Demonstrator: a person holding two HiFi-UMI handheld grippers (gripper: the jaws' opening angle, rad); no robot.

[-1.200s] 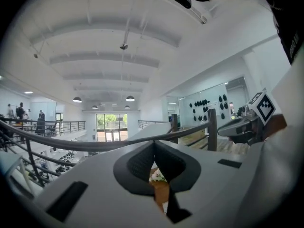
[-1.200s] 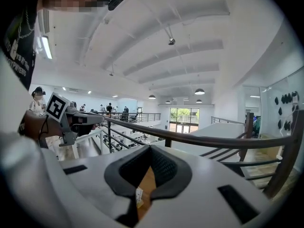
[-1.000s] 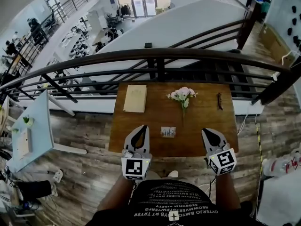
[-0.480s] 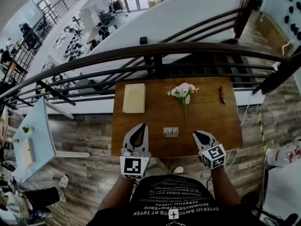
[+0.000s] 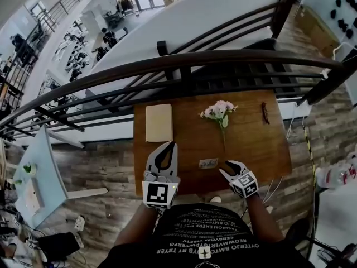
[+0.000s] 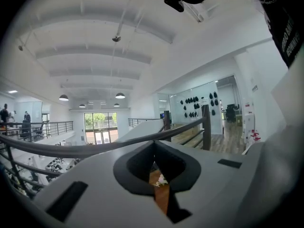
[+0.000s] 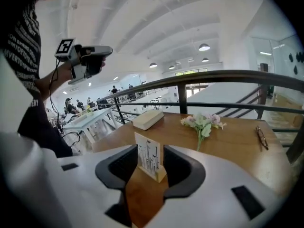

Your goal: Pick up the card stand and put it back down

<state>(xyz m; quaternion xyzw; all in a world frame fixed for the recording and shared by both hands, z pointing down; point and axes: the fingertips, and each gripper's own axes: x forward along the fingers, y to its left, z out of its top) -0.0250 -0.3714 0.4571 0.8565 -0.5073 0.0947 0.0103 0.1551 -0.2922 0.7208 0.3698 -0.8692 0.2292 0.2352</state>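
- Standing on the floor at the far left, a pale blue side table point(image 5: 42, 155) is well apart from the wooden table point(image 5: 262, 149), whose back edge runs along a dark railing point(image 5: 195, 63).
- A beige book point(image 5: 159, 123) lies flat on the left back part of the wooden table.
- The left gripper point(image 5: 170, 145) hovers over the table's front left, just in front of the book. Its jaws are clenched together with the tips meeting, and nothing is between them. Its own view shows only a sliver of wood and blossoms past the tips.
- The card stand point(image 5: 208, 163) is upright on the table near the front edge, about mid-width. It is a white printed card in a small wooden base.
- A sprig of pink and white flowers point(image 5: 220, 111) lies behind the card stand, with the blooms toward the railing and the stem pointing at the stand.
- The right gripper point(image 5: 227, 168) is low at the front edge, just right of the stand. Its jaws have just been opening and now stand apart, one on each side of the card stand. A gap shows on both sides, so the stand is released, not gripped.
- A slim dark object point(image 5: 265, 113) lies near the right back corner; I cannot tell what it is.
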